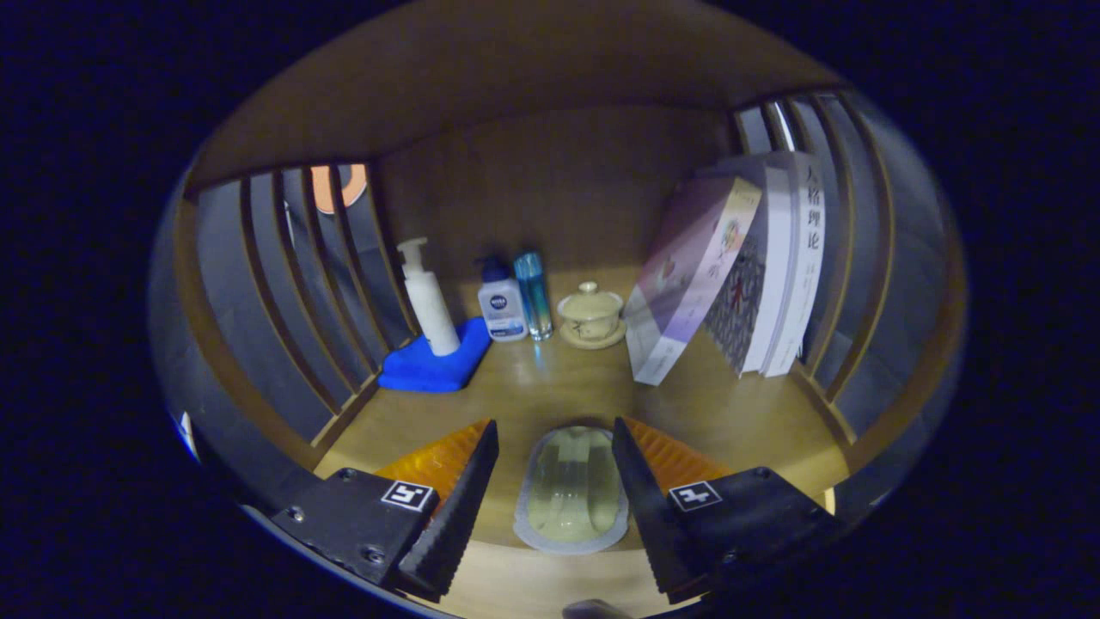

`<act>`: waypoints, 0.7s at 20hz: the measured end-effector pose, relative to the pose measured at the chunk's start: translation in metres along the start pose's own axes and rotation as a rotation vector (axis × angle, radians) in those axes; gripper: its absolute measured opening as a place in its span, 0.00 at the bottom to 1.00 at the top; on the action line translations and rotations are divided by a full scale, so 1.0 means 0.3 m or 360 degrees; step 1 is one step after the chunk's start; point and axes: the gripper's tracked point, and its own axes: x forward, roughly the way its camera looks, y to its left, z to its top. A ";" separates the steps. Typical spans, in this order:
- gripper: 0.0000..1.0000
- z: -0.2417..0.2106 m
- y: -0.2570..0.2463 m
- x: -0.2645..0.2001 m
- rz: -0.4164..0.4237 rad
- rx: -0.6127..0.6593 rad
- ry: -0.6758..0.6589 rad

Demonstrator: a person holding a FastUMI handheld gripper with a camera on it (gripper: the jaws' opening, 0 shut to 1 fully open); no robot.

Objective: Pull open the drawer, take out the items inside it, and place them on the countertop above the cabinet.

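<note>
Gripper: the gripper (554, 481) has its 2 fingers spread apart, pressing on nothing; the left finger (460, 490) and right finger (640, 490) stand either side of the packet without touching it, as far as I can tell.
Task thing: a flat sealed packet (571, 490) with pale yellow-green contents lies on the counter (559, 395), between the fingers, at 6 o'clock from the cup.
Stage: judged from this, the packet is already set down on the counter; whether more things remain in the drawer cannot be told.
Risk 1: if the gripper pulls back with a finger brushing the packet, it could drag the packet toward the near edge at 6 o'clock and off the counter.
Risk 2: a forward push could slide the packet toward 12 o'clock into the cup or the bottles.
Risk 3: the leaning books (730, 275) at 2 o'clock tilt left; a knock could topple them onto the cup.
Lidded cup: a cup (590, 311) on a saucer, lid on, contents hidden.
Pump bottle: white pump bottle (427, 299) at 10 o'clock, standing on a blue cloth (425, 365); fill level cannot be seen.
Small bottles: a white bottle (502, 303) and a clear blue bottle (534, 294) touching or nearly so, at 11 o'clock; caps on.
Packet as container: sealed edge all round, nothing leaking.
</note>
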 end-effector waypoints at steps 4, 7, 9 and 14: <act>0.95 -0.002 0.026 -0.125 0.0030 -0.0042 -0.0123; 0.98 -0.012 0.038 -0.222 0.0003 -0.0145 -0.0241; 0.98 -0.007 0.062 -0.303 0.0012 -0.0195 -0.0336; 0.98 -0.004 0.101 -0.537 0.0027 -0.0237 -0.0589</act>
